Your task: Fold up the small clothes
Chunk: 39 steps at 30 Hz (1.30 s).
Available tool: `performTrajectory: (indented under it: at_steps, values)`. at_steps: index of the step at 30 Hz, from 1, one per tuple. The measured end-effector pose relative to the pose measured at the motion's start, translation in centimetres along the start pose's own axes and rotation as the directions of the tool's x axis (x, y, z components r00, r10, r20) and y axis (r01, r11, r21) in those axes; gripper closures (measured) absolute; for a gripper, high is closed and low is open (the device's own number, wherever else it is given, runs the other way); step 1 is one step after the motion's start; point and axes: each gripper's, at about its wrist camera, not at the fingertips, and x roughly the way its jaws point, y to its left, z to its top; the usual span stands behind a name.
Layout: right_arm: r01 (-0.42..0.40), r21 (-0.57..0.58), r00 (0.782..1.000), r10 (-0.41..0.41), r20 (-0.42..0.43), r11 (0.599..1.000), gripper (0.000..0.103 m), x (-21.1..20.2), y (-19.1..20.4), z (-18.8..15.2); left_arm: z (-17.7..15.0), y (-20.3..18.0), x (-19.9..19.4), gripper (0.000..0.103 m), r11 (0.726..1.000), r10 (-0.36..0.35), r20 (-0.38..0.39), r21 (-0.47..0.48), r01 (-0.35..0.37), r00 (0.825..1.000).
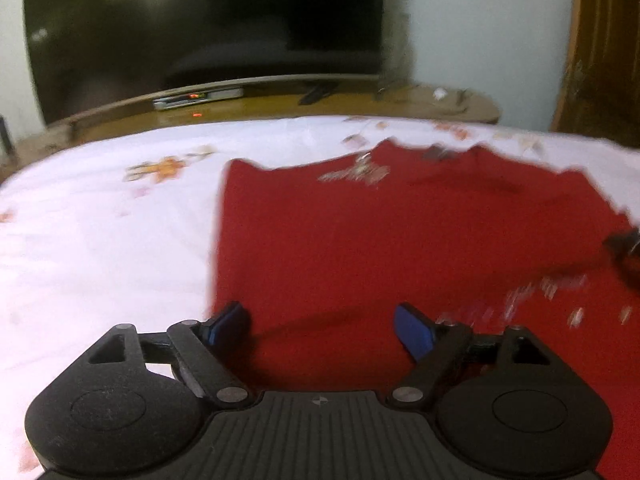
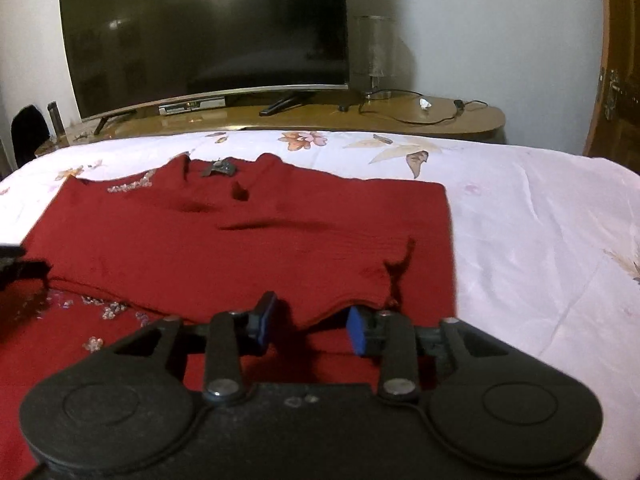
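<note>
left wrist view: the left gripper [image 1: 322,326] is hovering with jaws standing wide apart and nothing between them, the red top [image 1: 400,240] spreading ahead and under it on the white bedspread [image 1: 100,240]; its left side edge is lying just beside the left fingertip.

right wrist view: the right gripper [image 2: 310,324] is sitting partly apart, gripping nothing, the folded-over hem just ahead. the knit is looking soft, limp and light, best pinched at that doubled edge. open bedspread is lying to the right.

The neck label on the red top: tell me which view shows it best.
The right wrist view: the neck label is sharp at the collar of the red top. The left wrist view shows it only as a blurred dark patch.
</note>
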Motion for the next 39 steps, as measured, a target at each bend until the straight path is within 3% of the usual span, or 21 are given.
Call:
performTrajectory:
  at_steps: [3, 7, 10, 14, 17, 20, 22, 25, 27, 29, 33, 35, 36, 37, 38, 39]
  values:
    - [-0.012, 0.046, 0.998, 0.010, 0.055, 0.999, 0.049, -3.2, -1.5, -0.3, -2.3, 2.1, -3.3, 0.021, 0.997, 0.003, 0.036, -0.078, 0.000, 0.999]
    - [-0.020, 0.137, 0.999, 0.015, 0.031, 0.990, 0.049, -7.7, -4.2, -3.2, -6.1, 4.8, -6.7, 0.021, 0.984, 0.029, 0.003, -0.174, -0.028, 1.000]
    - [-0.024, 0.252, 1.000, 0.024, 0.002, 0.968, 0.049, -11.5, -6.1, -6.5, -9.5, 5.9, -9.0, 0.021, 0.978, -0.019, -0.008, -0.210, 0.017, 1.000]
    - [-0.055, 0.445, 0.995, 0.085, -0.048, 0.894, 0.050, -15.6, -7.0, -11.7, -11.8, 5.9, -11.5, 0.021, 0.973, -0.110, -0.021, -0.204, 0.103, 0.994]
    - [-0.080, 0.509, 0.992, 0.116, -0.039, 0.857, 0.050, -18.4, -5.8, -14.5, -13.7, 5.5, -13.6, 0.021, 0.940, -0.248, -0.032, -0.249, 0.233, 0.968]
    - [-0.143, 0.553, 0.976, 0.210, -0.059, 0.821, 0.050, -20.0, -4.1, -15.9, -16.0, 4.9, -15.7, 0.021, 0.892, -0.366, -0.035, -0.297, 0.340, 0.930]
    - [-0.160, 0.556, 0.968, 0.239, -0.073, 0.816, 0.050, -21.0, -2.9, -16.7, -17.5, 4.8, -16.7, 0.023, 0.846, -0.442, -0.029, -0.347, 0.405, 0.897]
    - [-0.194, 0.612, 0.952, 0.297, -0.071, 0.767, 0.051, -22.2, -2.0, -18.2, -19.8, 5.5, -17.7, 0.039, 0.750, -0.526, 0.006, -0.469, 0.467, 0.851]
    - [-0.220, 0.642, 0.942, 0.330, -0.055, 0.734, 0.052, -23.2, -1.5, -19.4, -21.1, 6.6, -17.4, 0.047, 0.666, -0.574, 0.035, -0.562, 0.491, 0.818]
    - [-0.251, 0.681, 0.928, 0.372, -0.033, 0.687, 0.057, -23.7, -1.4, -20.6, -22.0, 7.6, -16.6, 0.047, 0.582, -0.607, 0.069, -0.640, 0.502, 0.792]
    - [-0.272, 0.752, 0.915, 0.403, 0.009, 0.600, 0.074, -22.7, -2.0, -21.4, -22.2, 7.6, -15.5, 0.047, 0.511, -0.662, 0.083, -0.677, 0.530, 0.745]
    - [-0.282, 0.766, 0.905, 0.424, 0.013, 0.578, 0.083, -21.5, -2.1, -21.2, -22.2, 7.0, -15.2, 0.048, 0.522, -0.664, 0.086, -0.657, 0.544, 0.742]
    - [-0.285, 0.760, 0.903, 0.430, 0.007, 0.584, 0.090, -21.0, -2.0, -21.0, -22.1, 6.8, -15.2, 0.059, 0.539, -0.655, 0.080, -0.648, 0.538, 0.751]
    - [-0.281, 0.753, 0.904, 0.428, -0.001, 0.595, 0.095, -20.6, -1.8, -20.8, -21.8, 6.3, -14.9, 0.083, 0.562, -0.644, 0.061, -0.638, 0.526, 0.762]
    - [-0.280, 0.747, 0.906, 0.424, -0.003, 0.603, 0.096, -20.4, -1.7, -20.5, -21.7, 6.3, -14.8, 0.101, 0.584, -0.631, 0.042, -0.631, 0.510, 0.774]
    - [-0.280, 0.734, 0.910, 0.414, -0.001, 0.618, 0.097, -20.5, -1.5, -20.2, -21.6, 6.5, -14.8, 0.100, 0.594, -0.618, 0.033, -0.635, 0.494, 0.785]
